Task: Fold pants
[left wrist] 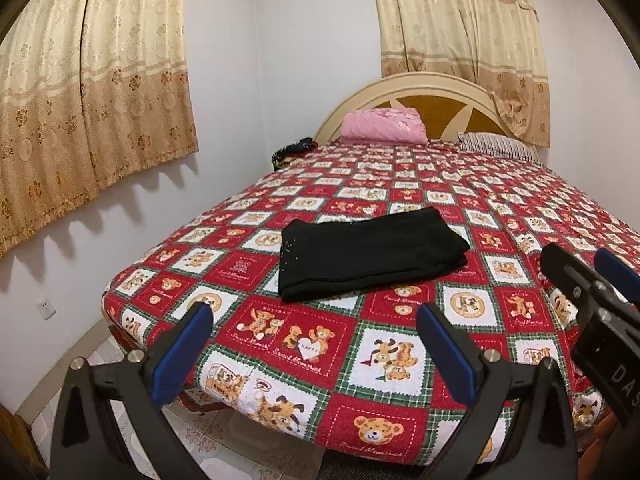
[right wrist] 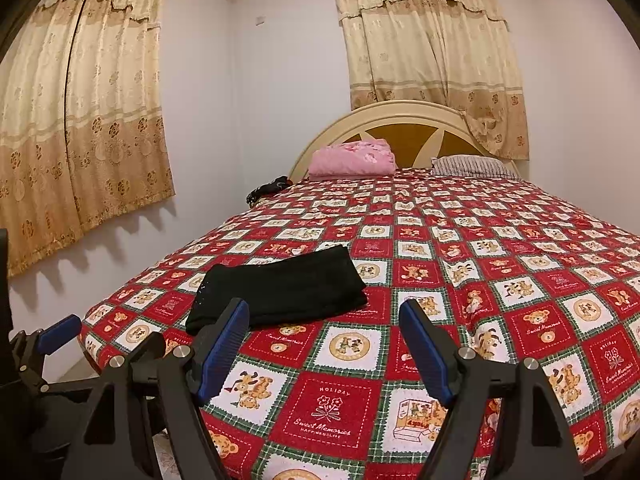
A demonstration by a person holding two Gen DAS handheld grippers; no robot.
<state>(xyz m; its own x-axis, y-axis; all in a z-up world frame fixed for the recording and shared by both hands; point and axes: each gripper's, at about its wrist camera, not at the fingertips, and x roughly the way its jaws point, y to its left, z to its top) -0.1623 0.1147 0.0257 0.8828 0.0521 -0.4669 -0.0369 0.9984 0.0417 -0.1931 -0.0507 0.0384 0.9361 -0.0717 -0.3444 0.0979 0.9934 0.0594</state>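
Note:
Black pants (left wrist: 370, 254) lie folded into a neat rectangle on the red teddy-bear bedspread (left wrist: 320, 360), near the foot of the bed. My left gripper (left wrist: 312, 320) hovers in front of them, open, with nothing between its blue pads. In the right wrist view the same pants (right wrist: 280, 292) sit left of centre, and my right gripper (right wrist: 324, 316) stands open just before them, holding nothing. Its left finger (right wrist: 224, 340) overlaps the pants' near edge in the picture. The right gripper also shows at the left view's right edge (left wrist: 592, 272); the left gripper (right wrist: 48, 340) shows at the lower left.
A pink folded blanket (left wrist: 382, 125) and a striped pillow (left wrist: 498, 145) rest against the headboard (left wrist: 420, 92). A dark bundle (left wrist: 294, 151) lies at the bed's far left corner. Curtains (left wrist: 92, 92) hang on the left wall; tiled floor (left wrist: 200, 440) shows below the bed's foot.

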